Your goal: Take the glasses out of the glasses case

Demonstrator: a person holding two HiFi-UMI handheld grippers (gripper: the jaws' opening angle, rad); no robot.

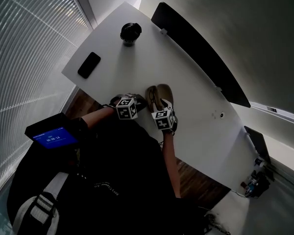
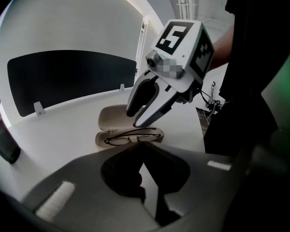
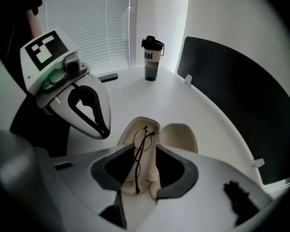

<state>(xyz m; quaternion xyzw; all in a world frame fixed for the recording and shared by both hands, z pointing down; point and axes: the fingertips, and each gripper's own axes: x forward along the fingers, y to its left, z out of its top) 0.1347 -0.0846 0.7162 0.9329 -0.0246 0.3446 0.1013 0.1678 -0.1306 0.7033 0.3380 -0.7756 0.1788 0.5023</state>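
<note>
An open beige glasses case [image 1: 165, 92] lies near the table's front edge, its lid [image 3: 182, 137] folded back. Thin dark-framed glasses [image 3: 144, 141] lie folded in the case's lower half [image 2: 102, 140]. My right gripper [image 3: 146, 151] points steeply down with its jaws open. It hangs just above the case [image 2: 113, 117], and the glasses [image 2: 133, 138] lie below the gap between the jaws. The right gripper [image 2: 137, 118] does not touch them. My left gripper [image 2: 140, 149] hovers beside the case, on the person's side, shut with nothing in it. In the right gripper view, the left gripper [image 3: 102, 129] stands to the left of the case.
A dark bottle [image 1: 130, 33] and a black phone [image 1: 88, 65] lie at the table's far left. A black divider panel [image 1: 201, 53] runs along the far edge. The white table [image 1: 196, 136] stretches to the right of the case. Cables hang off the table's right end [image 1: 257, 180].
</note>
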